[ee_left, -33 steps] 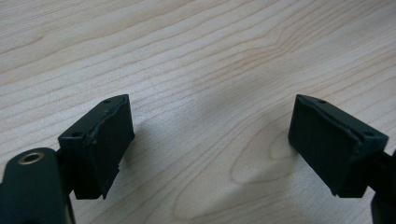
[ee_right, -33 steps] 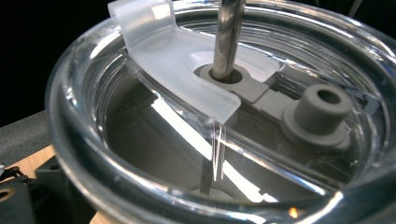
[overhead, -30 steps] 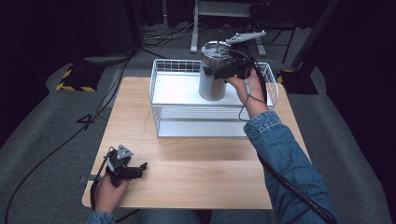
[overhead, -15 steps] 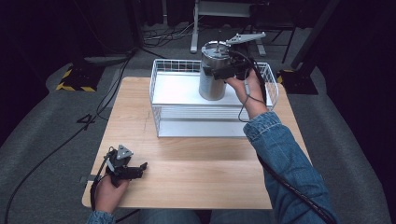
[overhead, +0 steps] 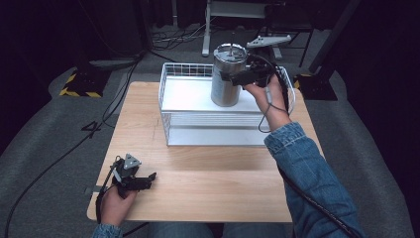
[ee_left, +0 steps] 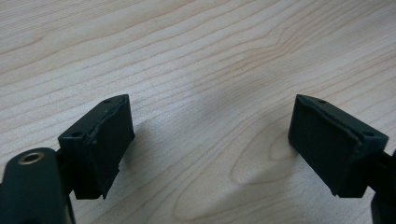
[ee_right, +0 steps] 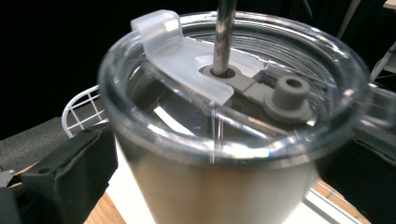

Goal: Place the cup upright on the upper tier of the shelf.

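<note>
A steel tumbler (overhead: 227, 79) with a clear lid (ee_right: 187, 65) and a metal straw (ee_right: 224, 32) stands upright in the white wire basket (overhead: 213, 128) at the back of the wooden table (overhead: 208, 178). My right gripper (overhead: 236, 77) is shut on the tumbler (ee_right: 215, 191) just under the lid, one black jaw pressed on each side. Whether the tumbler's base touches the basket floor I cannot tell. My left gripper (overhead: 146, 179) lies on the table near its front left corner. It (ee_left: 210, 140) is open, with bare wood between its pads.
The basket takes up the table's back middle and right. Its near wall is tall. Off the table, cables (overhead: 59, 158) run across the grey floor at left, a black-and-yellow striped block (overhead: 79, 85) lies at the back left, and a white stand (overhead: 233, 10) rises behind the basket.
</note>
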Demonstrator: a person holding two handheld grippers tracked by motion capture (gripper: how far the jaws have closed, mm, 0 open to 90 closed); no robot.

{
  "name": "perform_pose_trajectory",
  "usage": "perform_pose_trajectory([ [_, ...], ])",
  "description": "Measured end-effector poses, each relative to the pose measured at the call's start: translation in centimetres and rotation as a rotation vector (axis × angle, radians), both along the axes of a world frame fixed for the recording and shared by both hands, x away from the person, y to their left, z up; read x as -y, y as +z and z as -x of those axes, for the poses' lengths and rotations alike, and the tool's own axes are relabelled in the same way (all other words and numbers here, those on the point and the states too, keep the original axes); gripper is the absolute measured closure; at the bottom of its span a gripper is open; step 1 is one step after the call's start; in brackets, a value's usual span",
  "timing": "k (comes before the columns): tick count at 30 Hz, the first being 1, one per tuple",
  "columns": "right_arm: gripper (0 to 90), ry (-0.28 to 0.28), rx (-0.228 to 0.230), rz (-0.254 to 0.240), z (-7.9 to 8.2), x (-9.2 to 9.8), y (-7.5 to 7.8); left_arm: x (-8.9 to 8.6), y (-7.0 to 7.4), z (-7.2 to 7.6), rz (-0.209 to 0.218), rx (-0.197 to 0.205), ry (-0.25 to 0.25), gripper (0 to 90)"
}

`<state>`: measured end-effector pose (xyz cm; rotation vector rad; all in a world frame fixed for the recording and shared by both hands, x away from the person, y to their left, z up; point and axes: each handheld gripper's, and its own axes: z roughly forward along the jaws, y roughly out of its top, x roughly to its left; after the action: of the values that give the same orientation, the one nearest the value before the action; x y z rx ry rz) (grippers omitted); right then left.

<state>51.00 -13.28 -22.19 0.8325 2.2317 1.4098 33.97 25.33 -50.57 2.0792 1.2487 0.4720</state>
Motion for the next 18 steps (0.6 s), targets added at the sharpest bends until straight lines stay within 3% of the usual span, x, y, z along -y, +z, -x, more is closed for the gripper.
perform_pose_trajectory([
  [10,0.0,0.02,0.036,-0.008,2.4,2.1,0.8,-0.1,0.0,0.0,-0.006,0.002,-0.007,14.7],
  [18,0.0,0.033,0.049,-0.017,4.9,5.0,0.9,-0.1,0.0,0.0,-0.007,0.004,-0.007,14.7],
])
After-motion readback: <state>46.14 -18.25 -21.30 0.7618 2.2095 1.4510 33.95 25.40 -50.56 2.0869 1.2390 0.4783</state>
